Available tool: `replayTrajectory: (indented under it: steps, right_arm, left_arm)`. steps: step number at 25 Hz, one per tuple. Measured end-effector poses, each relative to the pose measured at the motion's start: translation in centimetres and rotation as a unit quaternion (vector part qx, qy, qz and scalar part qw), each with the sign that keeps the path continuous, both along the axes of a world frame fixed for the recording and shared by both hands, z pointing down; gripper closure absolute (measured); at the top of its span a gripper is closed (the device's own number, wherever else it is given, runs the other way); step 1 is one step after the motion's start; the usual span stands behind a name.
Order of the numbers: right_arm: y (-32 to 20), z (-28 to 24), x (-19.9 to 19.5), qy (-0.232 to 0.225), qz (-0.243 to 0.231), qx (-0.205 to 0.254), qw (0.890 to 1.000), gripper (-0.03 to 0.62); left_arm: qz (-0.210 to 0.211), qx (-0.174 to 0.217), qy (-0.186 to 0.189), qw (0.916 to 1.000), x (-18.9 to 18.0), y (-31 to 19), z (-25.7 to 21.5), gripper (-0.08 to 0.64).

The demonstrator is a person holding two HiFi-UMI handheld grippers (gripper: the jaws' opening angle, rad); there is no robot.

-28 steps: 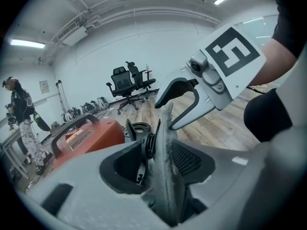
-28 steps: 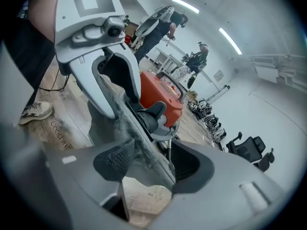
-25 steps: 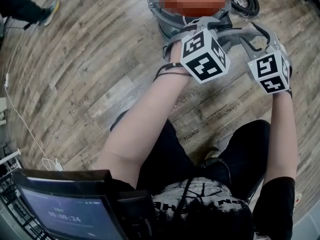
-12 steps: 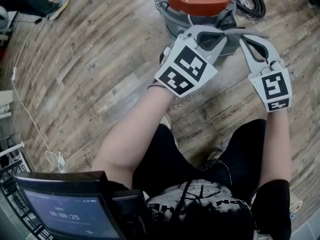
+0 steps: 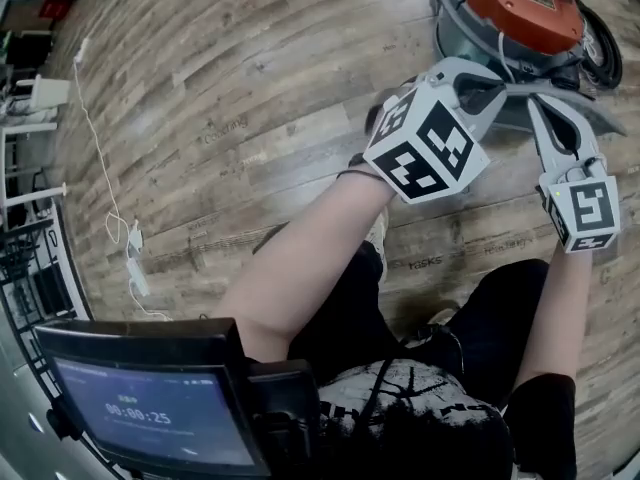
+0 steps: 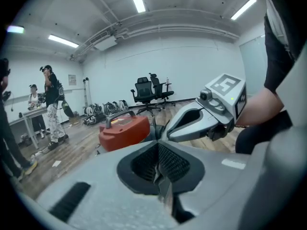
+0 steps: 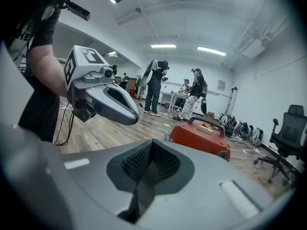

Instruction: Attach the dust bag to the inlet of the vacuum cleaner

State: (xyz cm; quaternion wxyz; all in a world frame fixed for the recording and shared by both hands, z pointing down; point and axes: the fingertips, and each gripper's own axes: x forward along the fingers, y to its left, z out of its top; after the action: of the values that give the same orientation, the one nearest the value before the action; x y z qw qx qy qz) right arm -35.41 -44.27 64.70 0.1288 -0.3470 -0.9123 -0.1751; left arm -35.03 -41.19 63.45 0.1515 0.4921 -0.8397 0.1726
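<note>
We hold both tools out over the wooden floor (image 5: 250, 88), and in the head view their tips lean toward each other at the upper right. The left tool (image 6: 158, 163) has its jaws pressed together, with nothing that we can make out between them. The right tool (image 7: 149, 164) is also closed and empty. The vacuum cleaner (image 5: 520, 3), a grey drum under an orange lid, stands on the floor in the upper right corner, near the tips and beyond them. From the left tool's view it sits left of centre, past the jaws. A black hose (image 5: 603, 43) curls at its right edge. A white cable (image 5: 105, 193) trails down the left side of the floor, and a screen (image 5: 150, 413) fills the lower left.
</note>
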Motion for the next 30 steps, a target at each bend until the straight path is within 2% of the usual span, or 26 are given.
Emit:
replayTrajectory:
  steps: [3,6,9,12,14,16,19,23,27,30]
  right_arm:
    - [2.2,-0.9,-0.5,-0.001,-0.022,-0.008,1.0,0.588]
    - [3.7,-4.3,-1.0,-0.005,-0.045,-0.032,0.998,0.588]
    - [5.5,-8.5,-0.3,0.013,-0.069,-0.053,0.996,0.588]
    - [7.7,-15.0,1.2,0.025,-0.093,-0.066,0.993,0.588]
    - [9.1,-19.7,2.0,0.032,-0.109,-0.07,0.991,0.588]
    - [10.1,-24.0,2.8,0.043,-0.131,-0.056,0.989,0.588]
    - [11.2,-30.0,3.7,0.06,-0.17,-0.022,0.983,0.588]
    - [13.2,-39.3,4.2,0.073,-0.188,-0.016,0.979,0.587]
    - [15.3,-46.5,3.2,0.108,-0.165,-0.022,0.98,0.586]
    - [17.2,-51.0,1.3,0.095,-0.148,-0.046,0.983,0.586]
  left_arm:
    - [-0.028,0.017,0.003,0.9994,-1.1,2.1,-1.0,0.558]
    - [-0.044,0.041,0.001,0.9982,-2.0,3.3,-3.3,0.558]
    - [-0.028,0.025,-0.001,0.9993,-2.0,5.0,-7.0,0.558]
    - [-0.024,0.048,0.025,0.9982,-1.0,6.9,-12.9,0.558]
    - [-0.037,0.078,0.046,0.9952,0.0,8.1,-17.6,0.558]
    - [-0.054,0.103,0.066,0.991,0.9,9.2,-22.4,0.558]
    - [-0.077,0.102,0.085,0.9881,2.4,11.2,-28.5,0.558]
    - [-0.077,0.099,0.105,0.9865,4.7,13.6,-37.1,0.558]
    - [-0.071,0.112,0.096,0.9865,3.9,16.3,-45.2,0.558]
    - [-0.07,0.121,0.065,0.988,2.0,18.7,-50.2,0.558]
